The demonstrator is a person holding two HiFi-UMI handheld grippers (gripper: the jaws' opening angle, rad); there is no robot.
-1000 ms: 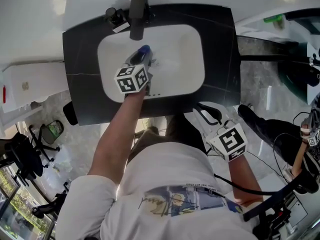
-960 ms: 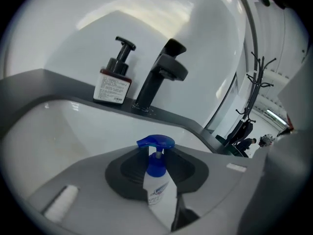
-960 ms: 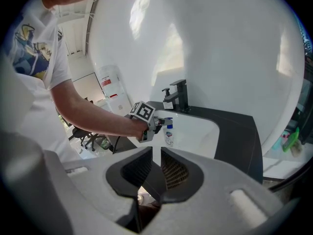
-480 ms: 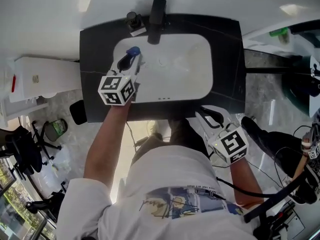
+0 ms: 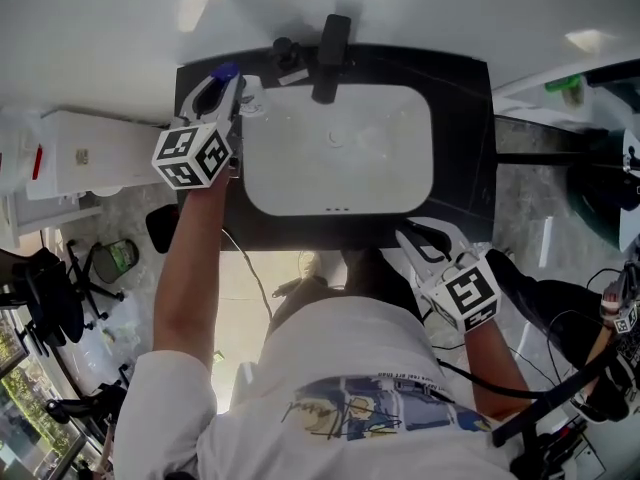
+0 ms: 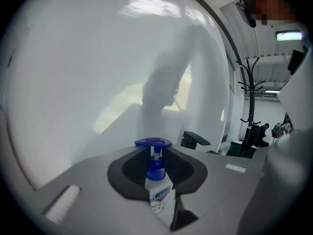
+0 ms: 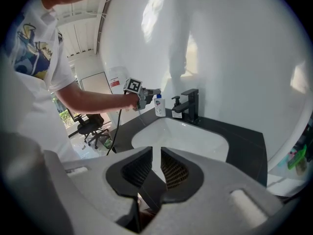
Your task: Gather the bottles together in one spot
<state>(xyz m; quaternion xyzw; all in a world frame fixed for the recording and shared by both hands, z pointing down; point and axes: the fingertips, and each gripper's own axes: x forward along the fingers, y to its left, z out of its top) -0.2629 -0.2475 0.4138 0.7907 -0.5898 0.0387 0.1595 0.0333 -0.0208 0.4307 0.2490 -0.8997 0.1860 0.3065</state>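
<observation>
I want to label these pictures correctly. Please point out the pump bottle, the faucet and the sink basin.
pump bottle [image 6: 159,195], left gripper view, on its white body.
faucet [image 5: 332,48], head view, on its black spout.
sink basin [image 5: 340,168], head view, on its bare white floor.

Black counter [image 5: 462,138], white basin [image 5: 385,173] sunk in its middle, black faucet [image 5: 331,46] at back edge. White cabinet [image 5: 85,153] off left edge; office chair [image 5: 45,313] on floor.

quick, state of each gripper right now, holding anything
left gripper: closed on the pump bottle, its jaws having just closed further onto it
right gripper: jaws slightly apart, empty
</observation>
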